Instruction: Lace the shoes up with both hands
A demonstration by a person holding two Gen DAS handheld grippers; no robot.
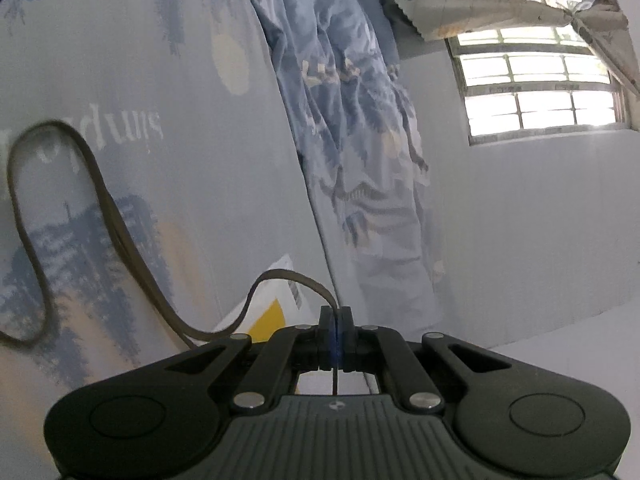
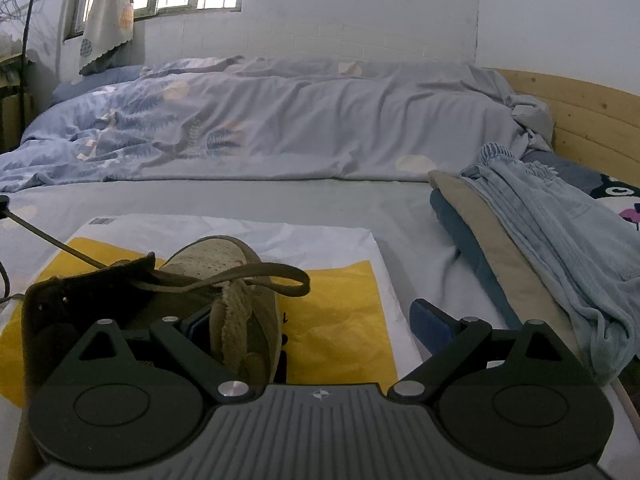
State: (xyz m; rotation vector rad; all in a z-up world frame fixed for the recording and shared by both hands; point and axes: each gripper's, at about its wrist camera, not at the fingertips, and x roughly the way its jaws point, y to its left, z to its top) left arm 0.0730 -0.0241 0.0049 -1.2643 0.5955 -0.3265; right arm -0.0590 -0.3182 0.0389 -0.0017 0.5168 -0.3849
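Note:
An olive-brown shoe (image 2: 224, 268) lies on a white and yellow bag (image 2: 340, 304) on the bed. My right gripper (image 2: 316, 326) stands open at the shoe; its left finger (image 2: 198, 326) is at the shoe's opening and its right finger (image 2: 432, 322) is off to the side. A brown lace (image 2: 280, 276) loops over the shoe's top. Another strand (image 2: 52, 242) runs taut to the left edge of the right wrist view. My left gripper (image 1: 336, 320) is shut on the lace (image 1: 280, 280), whose slack (image 1: 24, 208) curls across the sheet to the left.
A crumpled blue patterned duvet (image 2: 280, 120) lies across the back of the bed. Folded clothes (image 2: 520, 240) are stacked to the right, beside a wooden headboard (image 2: 580, 112). A barred window (image 1: 540, 92) is in the wall behind the duvet (image 1: 352, 120).

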